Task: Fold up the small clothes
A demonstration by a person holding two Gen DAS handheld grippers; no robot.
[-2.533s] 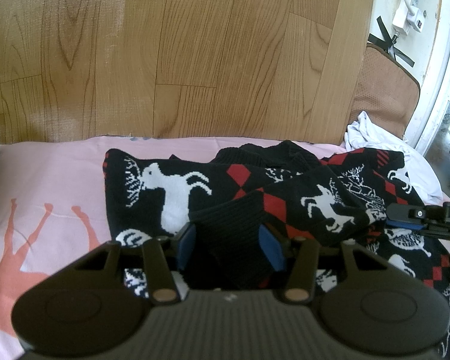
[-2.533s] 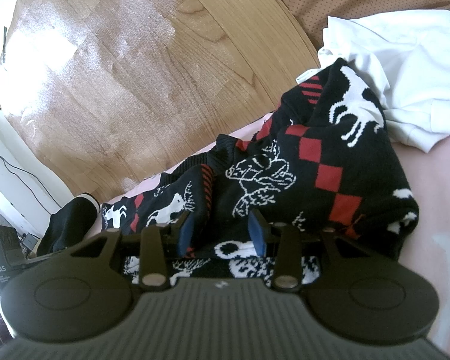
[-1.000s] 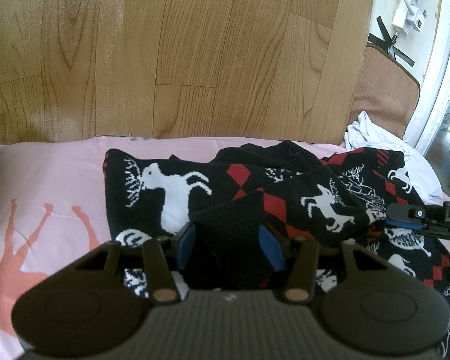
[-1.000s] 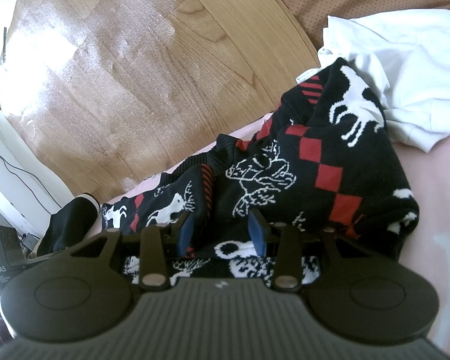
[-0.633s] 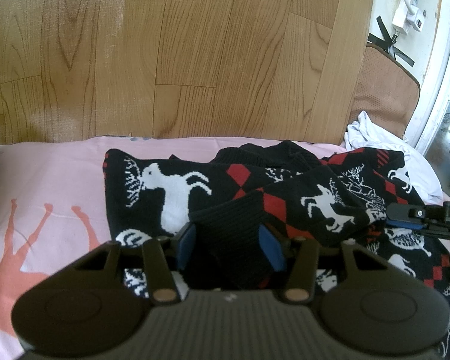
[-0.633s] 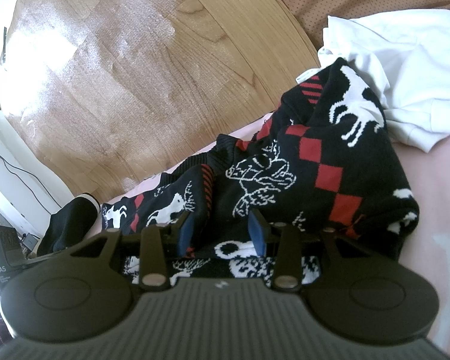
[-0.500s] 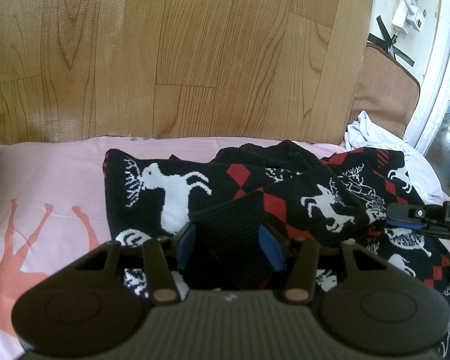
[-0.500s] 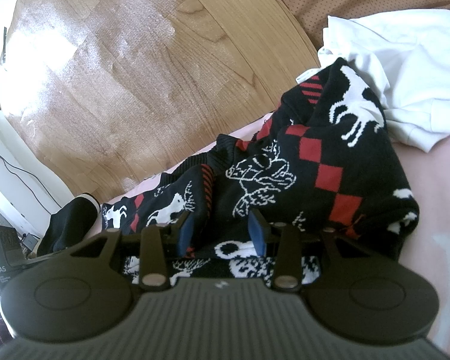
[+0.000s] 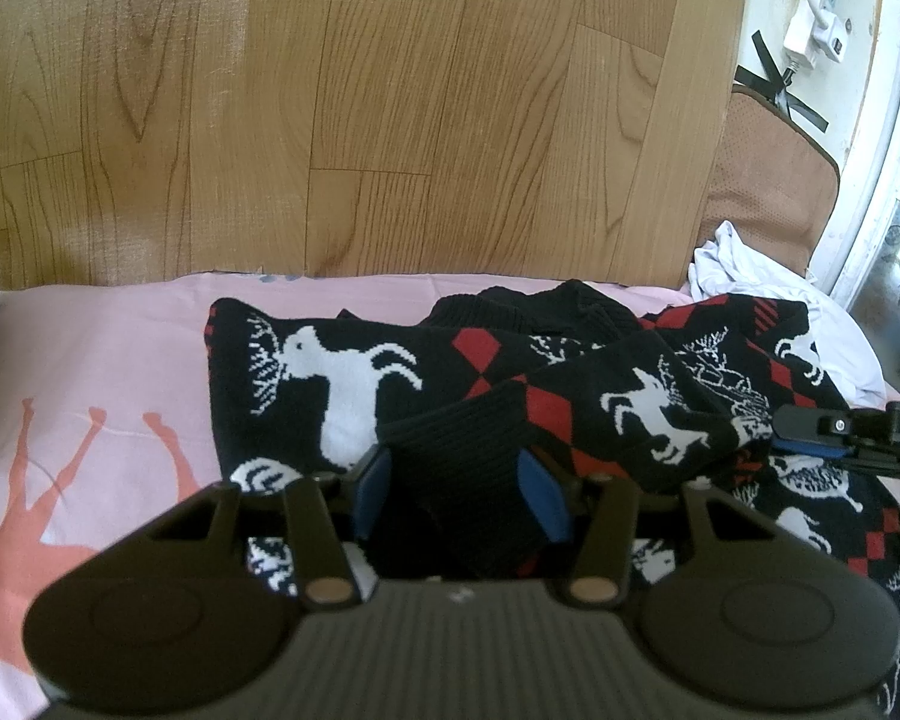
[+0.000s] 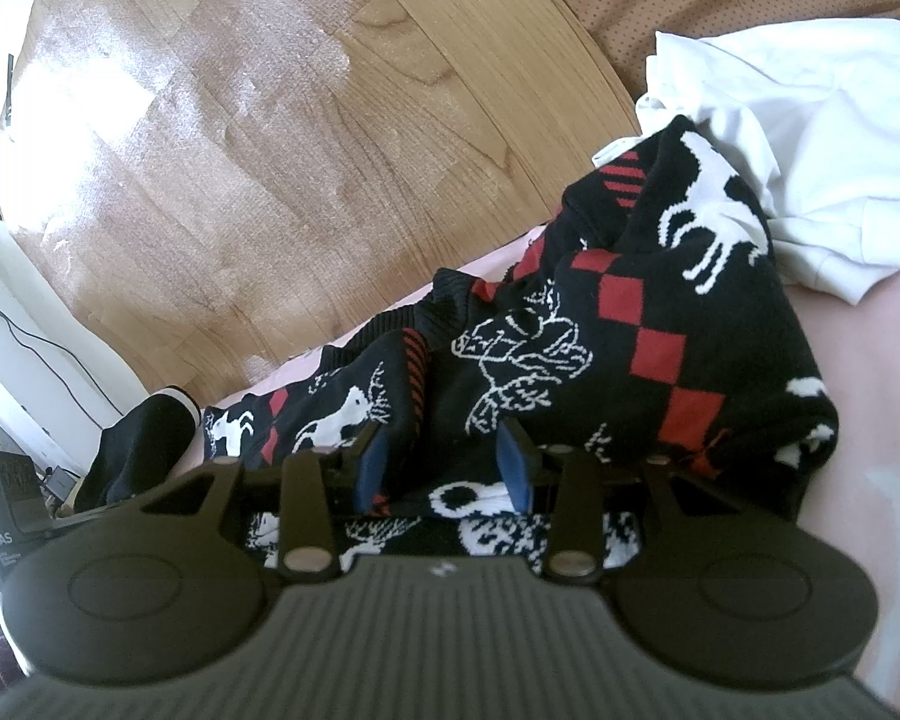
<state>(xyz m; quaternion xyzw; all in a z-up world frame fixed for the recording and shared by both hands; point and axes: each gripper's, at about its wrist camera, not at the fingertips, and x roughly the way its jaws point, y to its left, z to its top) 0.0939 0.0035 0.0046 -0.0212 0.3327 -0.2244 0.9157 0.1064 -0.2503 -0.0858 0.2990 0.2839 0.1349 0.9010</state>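
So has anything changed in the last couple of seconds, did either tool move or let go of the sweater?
Nothing visibly changed. The left tool has the black ribbed cuff of the sweater between its blue pads as before, the right tool sits over the sweater's patterned body in the same spot, and the white garment and pink sheet lie as they did.

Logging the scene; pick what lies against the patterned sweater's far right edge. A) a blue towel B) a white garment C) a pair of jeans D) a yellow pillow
B: a crumpled white garment lies against the black, red and white sweater on the pink sheet.
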